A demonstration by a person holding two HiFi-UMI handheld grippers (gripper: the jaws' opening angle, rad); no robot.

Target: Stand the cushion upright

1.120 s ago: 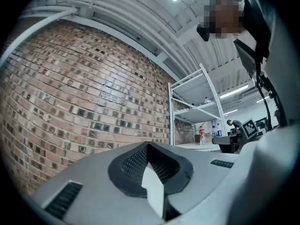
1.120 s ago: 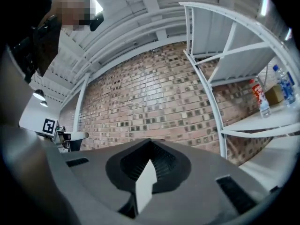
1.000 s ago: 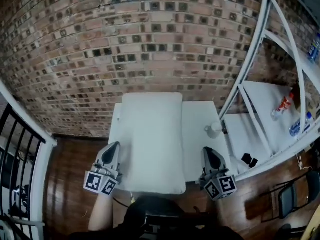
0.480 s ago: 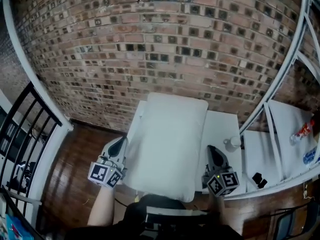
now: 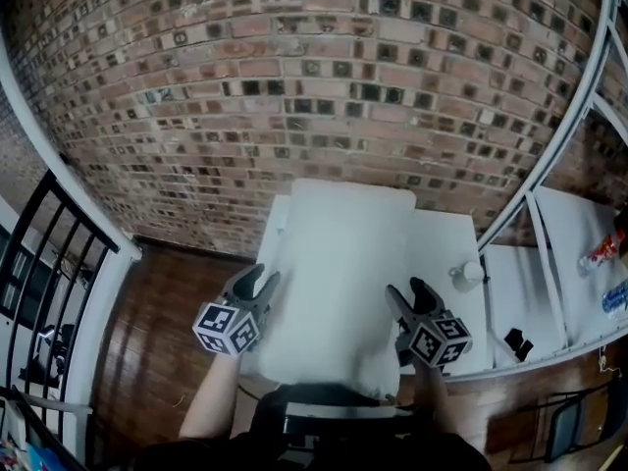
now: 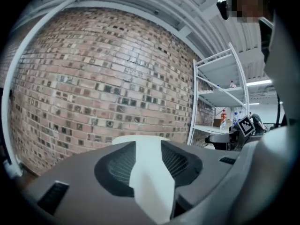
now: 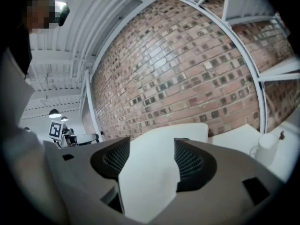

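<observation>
Left gripper (image 5: 263, 281) and right gripper (image 5: 405, 290), jaws just opened, straddle the near edge of the cushion (image 5: 339, 253), which lies flat, not yet raised.

You stand in what looks like a loft-style workroom or studio, though the wide-angle bend leaves that uncertain. A bare brick wall (image 5: 294, 86) fills the view ahead of you, above a dark wood floor (image 5: 147, 341). To your right rises a white metal shelving rack (image 5: 574, 226) with bottles (image 5: 614, 297) on it; to your left runs a black railing (image 5: 34, 263). Overhead, the ceiling (image 6: 178, 13) is white and ribbed, and pendant lamps (image 7: 55, 113) hang further off.
</observation>
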